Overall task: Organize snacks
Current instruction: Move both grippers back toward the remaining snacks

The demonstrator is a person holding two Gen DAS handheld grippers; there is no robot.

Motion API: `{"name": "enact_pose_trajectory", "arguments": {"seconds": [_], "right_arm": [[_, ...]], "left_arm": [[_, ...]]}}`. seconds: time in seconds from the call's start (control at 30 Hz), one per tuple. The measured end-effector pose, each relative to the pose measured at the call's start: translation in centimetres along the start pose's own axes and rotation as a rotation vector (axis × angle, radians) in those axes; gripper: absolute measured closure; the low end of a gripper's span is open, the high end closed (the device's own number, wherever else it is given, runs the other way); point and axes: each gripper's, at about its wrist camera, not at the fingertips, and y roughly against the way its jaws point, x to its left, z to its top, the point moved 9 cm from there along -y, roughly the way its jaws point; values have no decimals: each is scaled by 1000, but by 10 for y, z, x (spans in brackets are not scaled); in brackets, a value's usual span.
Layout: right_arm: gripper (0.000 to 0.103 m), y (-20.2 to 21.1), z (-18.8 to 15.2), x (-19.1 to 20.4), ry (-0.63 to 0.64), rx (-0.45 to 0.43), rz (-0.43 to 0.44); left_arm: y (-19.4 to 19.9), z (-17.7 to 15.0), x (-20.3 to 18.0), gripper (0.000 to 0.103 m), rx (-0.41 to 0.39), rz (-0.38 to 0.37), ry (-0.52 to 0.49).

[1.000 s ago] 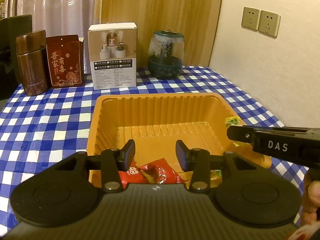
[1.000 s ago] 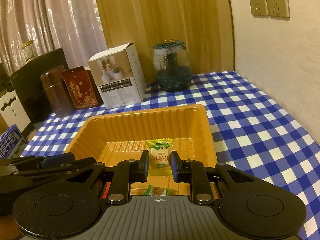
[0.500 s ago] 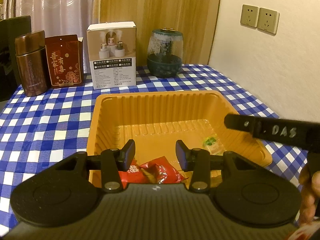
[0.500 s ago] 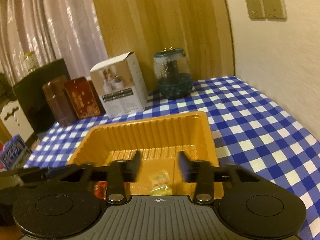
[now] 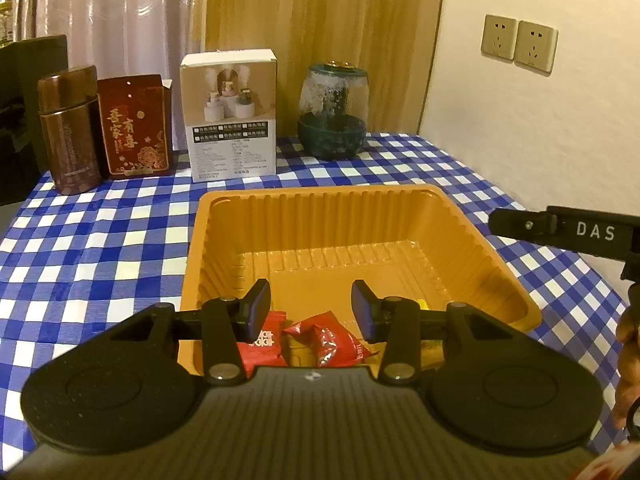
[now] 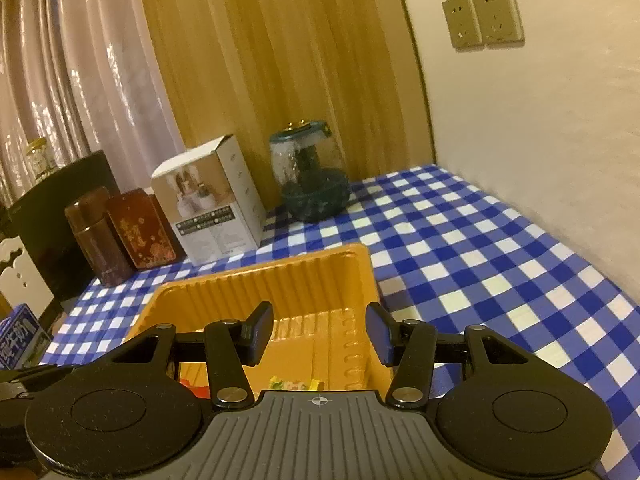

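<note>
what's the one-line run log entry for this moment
left gripper: open, empty | right gripper: open, empty | ribbed orange plastic tray: red-wrapped candies, yellow-green candy

Two red wrapped snacks [image 5: 320, 342] and a small green-and-yellow packet [image 6: 295, 384] lie flat at the near end of the ribbed orange tray [image 5: 352, 216].

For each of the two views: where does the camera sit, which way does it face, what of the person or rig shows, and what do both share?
Left wrist: sits on the left hand-held gripper, looks across the orange tray at the back curtain; its own open fingers show, plus the right hand-held gripper at the frame's right.
Right wrist: sits on the right hand-held gripper, open, faces the tray's right corner and the wall.
Shared: tray, white box, glass jar, checked tablecloth.
</note>
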Motion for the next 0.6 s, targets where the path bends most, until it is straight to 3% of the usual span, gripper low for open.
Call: {"name": "enact_pose_trajectory", "arguments": {"seconds": [0.6], "right_arm": [[51, 51, -16, -10, 37, -20, -35]], "left_arm": [[60, -28, 2, 63, -10, -18, 19]]}}
